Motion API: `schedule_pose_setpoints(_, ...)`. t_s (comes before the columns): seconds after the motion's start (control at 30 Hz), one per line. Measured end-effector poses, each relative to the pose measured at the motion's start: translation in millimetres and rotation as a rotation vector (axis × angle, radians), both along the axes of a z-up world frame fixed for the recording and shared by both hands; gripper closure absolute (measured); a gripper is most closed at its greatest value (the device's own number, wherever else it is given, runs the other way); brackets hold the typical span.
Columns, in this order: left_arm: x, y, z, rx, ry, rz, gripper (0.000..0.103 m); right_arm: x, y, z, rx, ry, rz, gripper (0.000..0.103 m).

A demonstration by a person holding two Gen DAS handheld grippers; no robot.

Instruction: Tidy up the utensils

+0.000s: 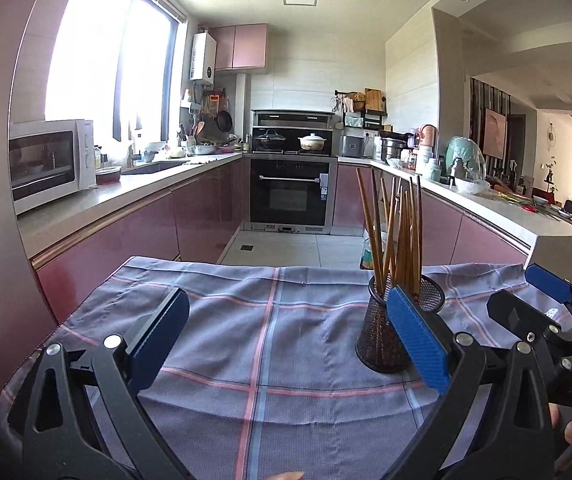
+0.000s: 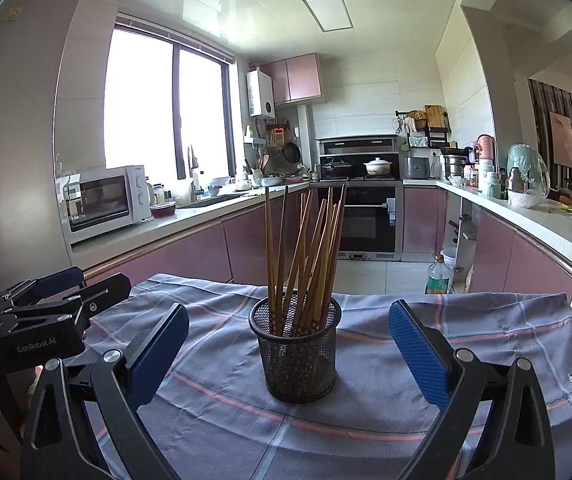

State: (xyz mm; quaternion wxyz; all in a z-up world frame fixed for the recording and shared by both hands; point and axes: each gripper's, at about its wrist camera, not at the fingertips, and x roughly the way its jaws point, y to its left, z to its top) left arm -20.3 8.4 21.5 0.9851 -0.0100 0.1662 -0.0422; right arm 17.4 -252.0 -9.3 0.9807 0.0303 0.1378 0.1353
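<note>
Holding both tongs spread and empty, you have the left gripper (image 1: pixel 286 344) over bare cloth and the right gripper (image 2: pixel 289 344) squared up on the mesh cup (image 2: pixel 297 354), which stands upright between its pads without touching either. That cup sits mid-cloth, right of your left tool and just beside its right pad. By the look of it, the chopsticks (image 2: pixel 306 256) are all stowed and the sorting is at or near its end; any next move would call for closing gently, since the light cup could tip. Count: 1 cup, roughly 12 chopsticks though overlap blurs it, 1 checked cloth (image 2: pixel 366 412), 2 grippers.
</note>
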Motion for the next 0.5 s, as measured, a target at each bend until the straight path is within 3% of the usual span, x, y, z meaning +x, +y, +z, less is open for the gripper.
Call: schedule_pose_setpoints(0.5, -1.7, -2.9, -2.7, -0.006, 0.005, 0.003, 0.005, 0.8, -0.6, -0.5, 0.032, 0.004, 0.013, 0.007)
